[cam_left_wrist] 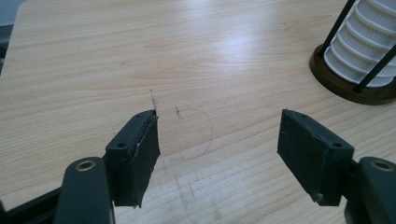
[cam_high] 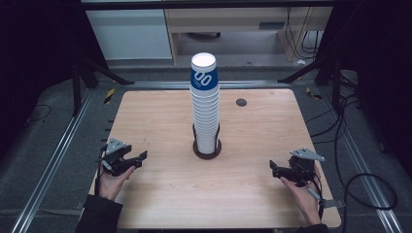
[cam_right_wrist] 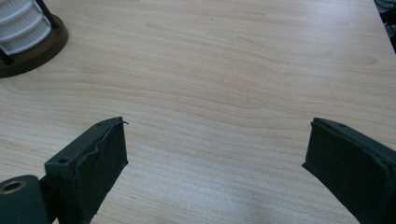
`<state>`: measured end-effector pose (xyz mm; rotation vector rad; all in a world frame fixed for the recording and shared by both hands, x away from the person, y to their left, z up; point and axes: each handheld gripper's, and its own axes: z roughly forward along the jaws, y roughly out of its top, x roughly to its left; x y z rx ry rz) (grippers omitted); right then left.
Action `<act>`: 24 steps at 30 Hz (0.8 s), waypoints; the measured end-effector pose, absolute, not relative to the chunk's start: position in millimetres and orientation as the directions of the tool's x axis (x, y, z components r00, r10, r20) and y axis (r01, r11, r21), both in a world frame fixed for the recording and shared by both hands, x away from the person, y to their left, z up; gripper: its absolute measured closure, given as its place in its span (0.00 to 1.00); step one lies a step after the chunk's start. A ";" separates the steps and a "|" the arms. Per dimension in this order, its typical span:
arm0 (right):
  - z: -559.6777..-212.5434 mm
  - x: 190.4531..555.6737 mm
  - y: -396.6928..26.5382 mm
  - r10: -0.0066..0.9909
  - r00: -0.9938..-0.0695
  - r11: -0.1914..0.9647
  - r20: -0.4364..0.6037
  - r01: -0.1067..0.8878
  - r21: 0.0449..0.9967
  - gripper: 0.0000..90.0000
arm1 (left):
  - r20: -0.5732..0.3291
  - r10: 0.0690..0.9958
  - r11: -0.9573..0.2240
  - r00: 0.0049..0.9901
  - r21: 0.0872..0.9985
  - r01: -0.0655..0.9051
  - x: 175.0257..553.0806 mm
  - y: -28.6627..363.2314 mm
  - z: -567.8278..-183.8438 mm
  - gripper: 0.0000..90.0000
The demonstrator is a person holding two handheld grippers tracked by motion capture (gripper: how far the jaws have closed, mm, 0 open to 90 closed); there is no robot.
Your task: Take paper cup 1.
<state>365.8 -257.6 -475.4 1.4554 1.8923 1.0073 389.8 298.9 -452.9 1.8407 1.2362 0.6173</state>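
Cup stack (cam_high: pixel 204 104) stands between left gripper (cam_high: pixel 141 158) and right gripper (cam_high: pixel 273 167), both empty, jaws spread.

Right gripper (cam_right_wrist: pixel 215 154) jaws wide apart over table (cam_right_wrist: pixel 233 70), cup stack (cam_right_wrist: pixel 21 25) far left

your cups (cam_high: pixel 204 104) form one tall white stack, upright in a dark round holder (cam_high: pixel 207 149) at the table's (cam_high: pixel 155 111) centre; the top cup (cam_high: pixel 203 71) wears a blue band.

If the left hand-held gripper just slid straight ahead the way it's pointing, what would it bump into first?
Probably nothing: the left hand-held gripper faces bare table. The cup stack in its holder sits off to the side.
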 end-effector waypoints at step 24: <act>-370.8 375.9 -226.3 0.916 -0.397 0.055 0.059 0.270 0.961 0.11 | -0.088 0.894 -0.204 0.439 0.793 0.574 391.8 293.6 -456.6 0.20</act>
